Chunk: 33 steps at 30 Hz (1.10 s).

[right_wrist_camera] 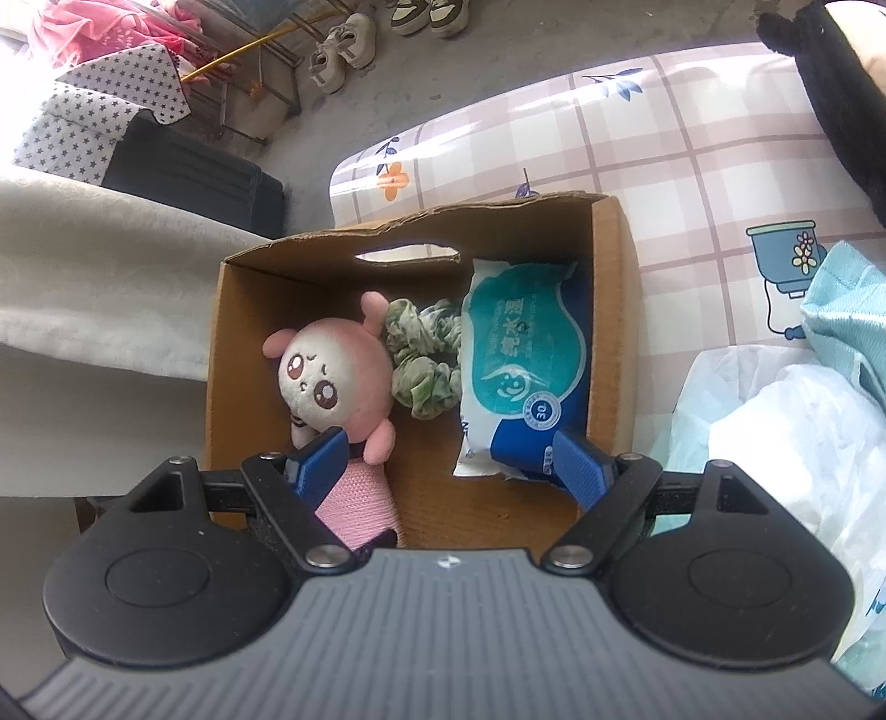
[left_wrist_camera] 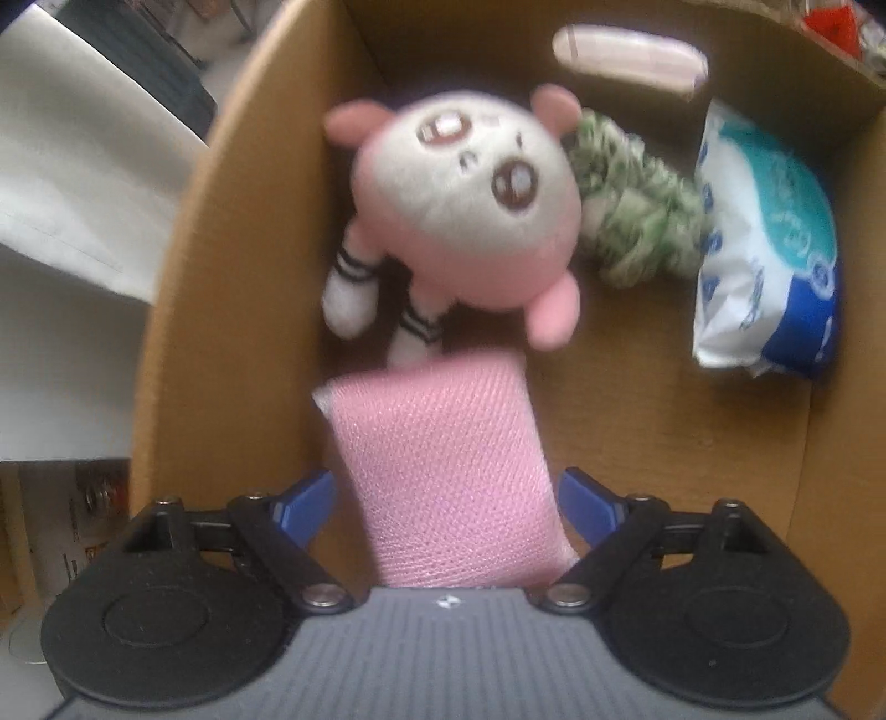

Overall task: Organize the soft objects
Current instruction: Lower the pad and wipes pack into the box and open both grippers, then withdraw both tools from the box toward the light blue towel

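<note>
The left hand-held gripper (left_wrist_camera: 446, 501) hangs straight down into the cardboard box (left_wrist_camera: 183, 310), jaws apart and clear of the pink mesh sponge (left_wrist_camera: 443, 471) between them, so it looks like a drop-off beside the pink plush doll (left_wrist_camera: 459, 205). The green scrunchie (right_wrist_camera: 423, 357) and wipes pack (right_wrist_camera: 520, 365) are lined up alongside, keeping the softies together. The right hand-held gripper (right_wrist_camera: 448, 462) hovers wide and empty. The box sits on a checked counter (right_wrist_camera: 692, 138); shoes (right_wrist_camera: 340, 52) are on the floor behind.
</note>
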Available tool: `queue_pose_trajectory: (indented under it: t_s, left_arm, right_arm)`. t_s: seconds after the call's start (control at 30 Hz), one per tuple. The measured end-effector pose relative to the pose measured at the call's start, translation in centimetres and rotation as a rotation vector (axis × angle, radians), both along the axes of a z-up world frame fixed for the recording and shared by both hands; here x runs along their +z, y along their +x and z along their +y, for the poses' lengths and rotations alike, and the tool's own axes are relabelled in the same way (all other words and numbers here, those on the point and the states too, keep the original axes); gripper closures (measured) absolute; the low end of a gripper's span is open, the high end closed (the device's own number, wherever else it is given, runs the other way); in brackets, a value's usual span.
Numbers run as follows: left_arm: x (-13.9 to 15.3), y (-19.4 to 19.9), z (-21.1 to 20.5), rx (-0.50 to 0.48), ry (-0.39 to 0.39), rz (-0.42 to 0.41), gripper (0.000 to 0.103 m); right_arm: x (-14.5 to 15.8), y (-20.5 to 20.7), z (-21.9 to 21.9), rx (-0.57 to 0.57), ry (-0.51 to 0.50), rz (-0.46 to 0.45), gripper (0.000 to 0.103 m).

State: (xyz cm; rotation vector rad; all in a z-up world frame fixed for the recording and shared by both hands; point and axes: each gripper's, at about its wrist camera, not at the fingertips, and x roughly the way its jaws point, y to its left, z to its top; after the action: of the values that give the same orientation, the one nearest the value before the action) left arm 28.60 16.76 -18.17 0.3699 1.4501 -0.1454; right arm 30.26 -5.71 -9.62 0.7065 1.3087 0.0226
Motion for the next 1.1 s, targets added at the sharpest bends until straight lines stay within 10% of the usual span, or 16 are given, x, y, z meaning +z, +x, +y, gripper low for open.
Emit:
queue_pose_trajectory:
  t_s: [0.23, 0.63, 1.1]
  left_arm:
    - [1.7, -0.6, 0.0, 0.001, 0.022, -0.033, 0.013]
    - [1.6, -1.5, -0.3, 0.07, -0.348, 0.177, 0.028]
    - [-2.1, -0.5, -1.7, 0.066, -0.193, 0.254, 0.027]
  right_arm:
    - [-0.1, -0.5, 0.2, 0.013, 0.012, 0.002, 0.022]
    - [0.4, -1.4, -0.9, -0.044, 0.024, -0.021, 0.022]
    - [1.3, -2.8, -2.9, -0.112, 0.025, -0.047, 0.022]
